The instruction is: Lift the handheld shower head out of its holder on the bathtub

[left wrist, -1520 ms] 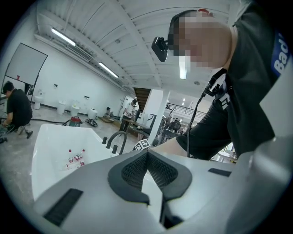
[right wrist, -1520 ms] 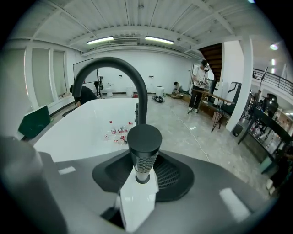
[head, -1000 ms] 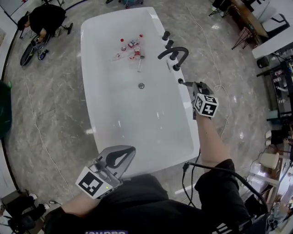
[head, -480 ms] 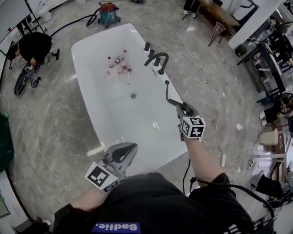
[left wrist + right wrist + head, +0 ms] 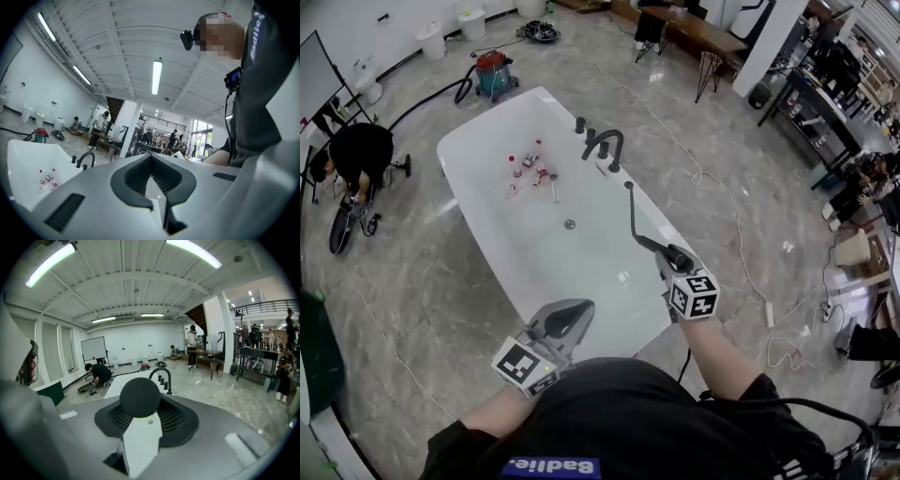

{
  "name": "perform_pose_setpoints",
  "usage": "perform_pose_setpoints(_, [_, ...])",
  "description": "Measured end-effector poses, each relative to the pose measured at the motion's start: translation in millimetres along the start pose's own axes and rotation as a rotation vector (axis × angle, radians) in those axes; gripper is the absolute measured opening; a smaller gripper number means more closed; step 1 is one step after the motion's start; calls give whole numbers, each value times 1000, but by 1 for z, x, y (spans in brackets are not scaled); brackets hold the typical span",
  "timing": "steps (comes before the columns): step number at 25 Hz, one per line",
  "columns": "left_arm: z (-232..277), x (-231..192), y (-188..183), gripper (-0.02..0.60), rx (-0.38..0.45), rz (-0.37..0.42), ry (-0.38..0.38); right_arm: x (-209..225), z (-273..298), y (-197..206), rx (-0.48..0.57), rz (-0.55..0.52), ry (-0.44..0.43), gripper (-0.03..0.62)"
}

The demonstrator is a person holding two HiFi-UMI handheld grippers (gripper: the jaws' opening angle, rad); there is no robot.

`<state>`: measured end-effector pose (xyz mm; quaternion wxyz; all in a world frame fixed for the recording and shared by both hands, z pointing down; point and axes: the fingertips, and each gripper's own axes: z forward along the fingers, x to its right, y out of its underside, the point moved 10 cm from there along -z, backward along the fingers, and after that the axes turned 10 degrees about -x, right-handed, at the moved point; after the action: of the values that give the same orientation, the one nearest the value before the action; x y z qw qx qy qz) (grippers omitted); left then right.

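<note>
White bathtub (image 5: 581,267) on grey marble floor (image 5: 412,253), small bottles (image 5: 530,171) inside

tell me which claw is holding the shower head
The right claw, clamped on the black handheld shower head. The left claw, by the bathtub's near end, is closed with nothing in it.

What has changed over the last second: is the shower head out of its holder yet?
Yes. The right gripper, earlier at the holder on the bathtub rim, has drawn the handheld shower head up and back toward the person, jaws shut on it. Its hose now trails from the rim. The left gripper stays shut and empty; the faucet and small bottles are unmoved.
</note>
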<state>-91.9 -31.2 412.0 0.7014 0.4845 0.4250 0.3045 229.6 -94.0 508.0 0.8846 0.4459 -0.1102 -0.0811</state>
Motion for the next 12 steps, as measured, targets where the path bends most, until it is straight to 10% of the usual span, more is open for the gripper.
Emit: perform_pose_setpoints(12, [6,18,-4,3,-28,49,95,-55,-63,22,31,38,-73,132])
